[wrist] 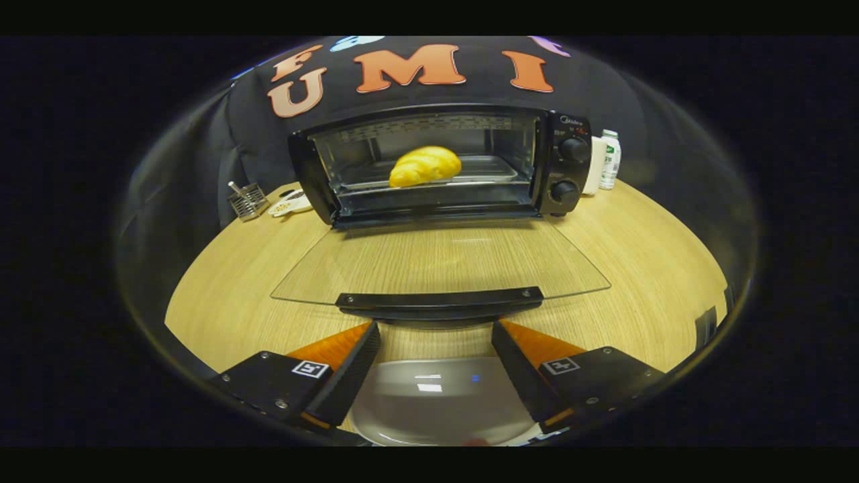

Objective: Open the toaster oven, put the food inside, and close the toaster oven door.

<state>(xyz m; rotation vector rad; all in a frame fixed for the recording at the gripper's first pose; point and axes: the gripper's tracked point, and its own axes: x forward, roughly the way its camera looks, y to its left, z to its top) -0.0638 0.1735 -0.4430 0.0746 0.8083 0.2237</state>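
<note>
A wooden table (221, 295) carries a small wire basket (247, 200) at its far left, with a white dish (290, 204) just right of it. At the far right stand a white container (594, 166) and a plastic bottle (610, 159), side by side.

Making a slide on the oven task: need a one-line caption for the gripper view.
Croissant on the tray inside the toaster oven; glass door folded down flat, open hand-held gripper just short of its handle.

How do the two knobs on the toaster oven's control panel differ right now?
The upper knob sits near the panel's top; the lower knob sits near its bottom, closer to the open glass door. The upper looks slightly larger. Both are dark and round. The gripper is open, empty.
</note>
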